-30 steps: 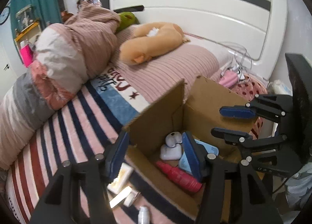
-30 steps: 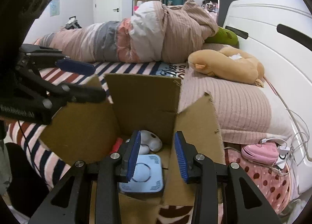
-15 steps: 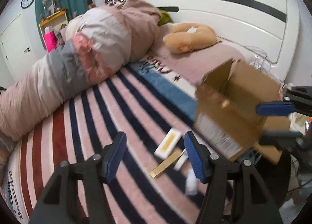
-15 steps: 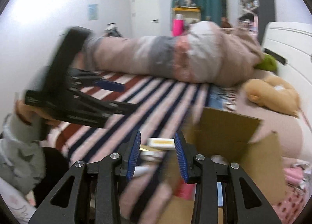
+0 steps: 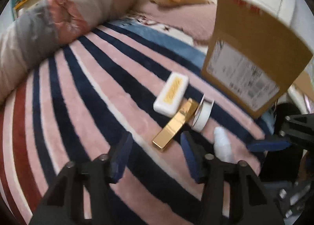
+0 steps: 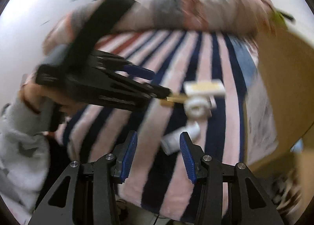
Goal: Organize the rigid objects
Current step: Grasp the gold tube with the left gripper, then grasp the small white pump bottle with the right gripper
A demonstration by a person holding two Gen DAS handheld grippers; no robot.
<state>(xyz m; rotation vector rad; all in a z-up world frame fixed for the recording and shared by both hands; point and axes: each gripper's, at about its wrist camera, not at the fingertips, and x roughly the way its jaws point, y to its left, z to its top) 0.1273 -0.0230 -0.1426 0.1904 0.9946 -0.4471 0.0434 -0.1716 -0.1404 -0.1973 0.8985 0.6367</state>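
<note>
Swung away from box interior, down over striped blanket (image 5: 82, 95). Near: left gripper (image 5: 155, 158) empty, closing; right gripper (image 6: 157, 151) empty, opening. White bottle (image 6: 179, 138) just ahead; then gold bar (image 5: 175, 126), tape roll (image 5: 202, 116), white case (image 5: 171, 94), clustered beside cardboard box (image 5: 253, 52). Hand (image 6: 37, 95) visible in right view only.

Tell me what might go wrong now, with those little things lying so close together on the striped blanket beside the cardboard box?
The gold bar touches the white case and the white reel, so the closing left hand-held gripper, nothing between its jaws yet, may nudge its neighbours. The white bottle lies on its side and could roll from the opening right hand-held gripper. Both hand-held grippers work close together and could bump.
</note>
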